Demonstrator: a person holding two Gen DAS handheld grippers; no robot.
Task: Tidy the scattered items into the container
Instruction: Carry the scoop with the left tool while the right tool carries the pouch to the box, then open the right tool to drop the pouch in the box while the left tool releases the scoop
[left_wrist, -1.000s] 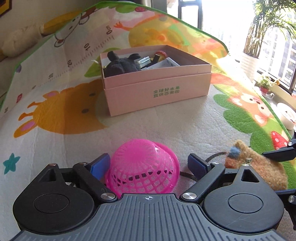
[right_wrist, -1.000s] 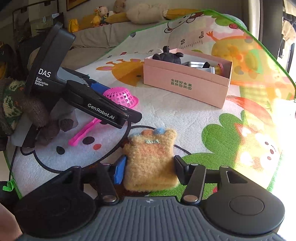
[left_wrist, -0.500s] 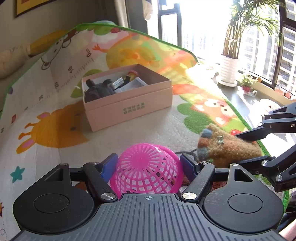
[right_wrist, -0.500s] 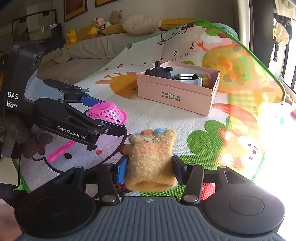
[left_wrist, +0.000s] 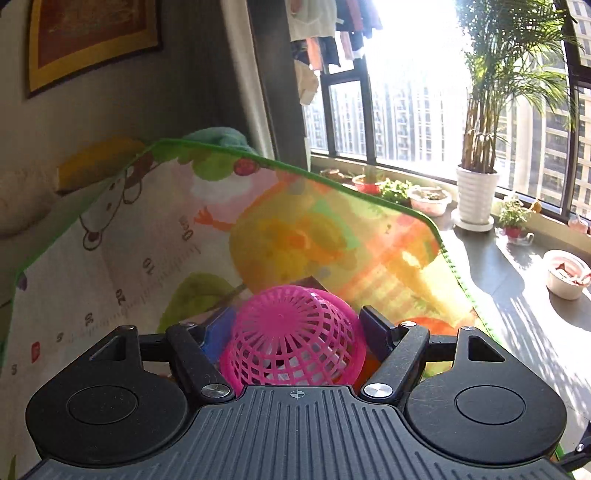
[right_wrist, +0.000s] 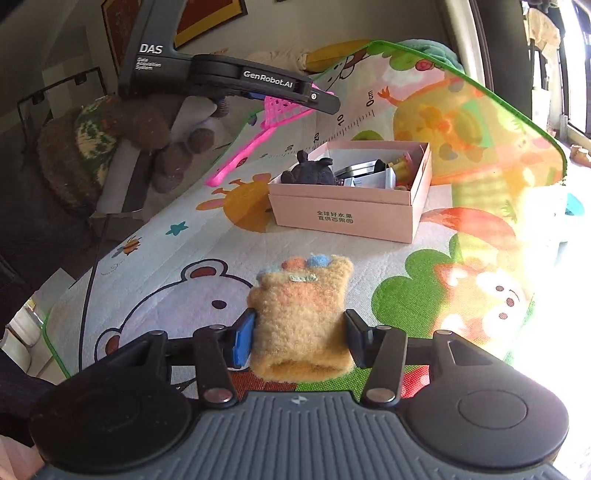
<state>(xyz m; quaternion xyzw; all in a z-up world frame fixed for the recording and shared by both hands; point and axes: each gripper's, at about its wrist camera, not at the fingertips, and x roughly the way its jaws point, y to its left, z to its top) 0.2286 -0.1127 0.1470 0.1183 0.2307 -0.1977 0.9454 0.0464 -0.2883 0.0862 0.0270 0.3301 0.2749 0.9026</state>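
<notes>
**Both grippers loaded, pink box waiting ahead**

Nearest the right wrist camera, the right gripper (right_wrist: 299, 332) is clamped partway closed on one fuzzy orange mitten (right_wrist: 301, 317), its pads pressing the mitten's sides, held clear above the play mat (right_wrist: 184, 251). Beyond the mitten, the pink box (right_wrist: 347, 210) sits on the mat, well apart from it, with nothing between. Inside the box lie one dark plush toy (right_wrist: 310, 171) and a few small items too jumbled to count. Left of the box and above it, the left gripper (left_wrist: 291, 328) holds one pink plastic strainer (left_wrist: 291, 339), mesh dome between its pads, handle (right_wrist: 240, 158) hanging down toward the mat. In its own view the dome hides most of the box. A second ago strainer and mitten were low on the mat; both are now raised, the strainer much higher
</notes>
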